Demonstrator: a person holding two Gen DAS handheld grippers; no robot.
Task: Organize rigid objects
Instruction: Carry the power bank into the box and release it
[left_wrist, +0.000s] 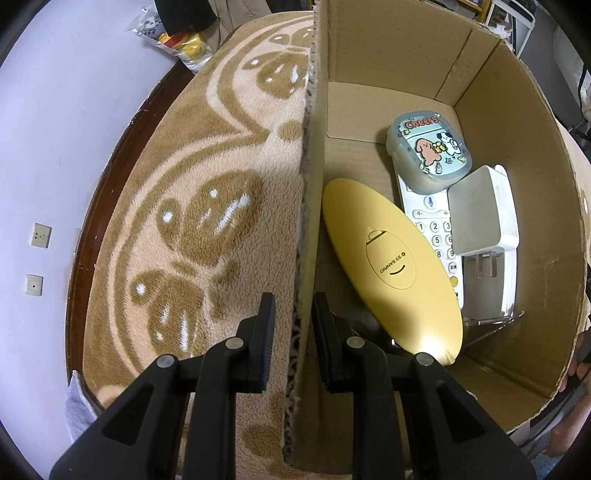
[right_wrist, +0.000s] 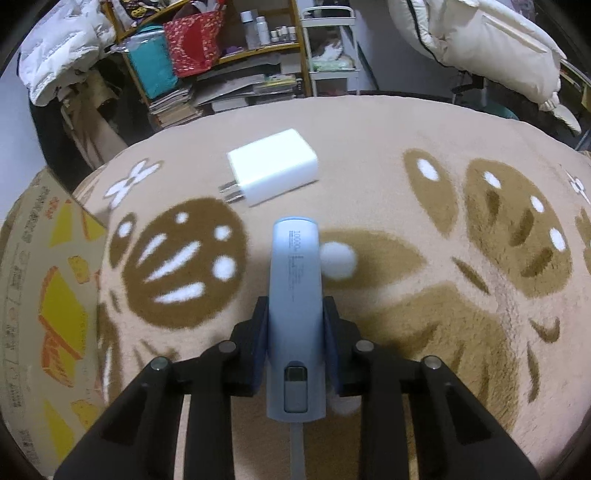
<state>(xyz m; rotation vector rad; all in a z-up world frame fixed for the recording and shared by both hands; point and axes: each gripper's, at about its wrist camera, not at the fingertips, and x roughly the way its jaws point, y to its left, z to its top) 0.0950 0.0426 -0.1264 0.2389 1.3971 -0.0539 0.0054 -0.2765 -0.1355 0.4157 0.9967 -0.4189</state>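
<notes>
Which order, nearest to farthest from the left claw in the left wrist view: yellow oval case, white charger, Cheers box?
From the left claw, clamped on the cardboard box wall:
1. yellow oval case, just right of the claw.
2. white charger, farther right.
3. Cheers box, toward the far wall.

A lived-in home room: plush patterned blanket (right_wrist: 406, 155), cluttered shelf (right_wrist: 221, 48) of bottles and books, piled bedding (right_wrist: 480, 40)

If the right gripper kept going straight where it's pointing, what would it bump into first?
Probably the fluffy blanket. The right gripper clamps a blue power bank, whose tip would touch first. The white charger lies farther ahead.
</notes>
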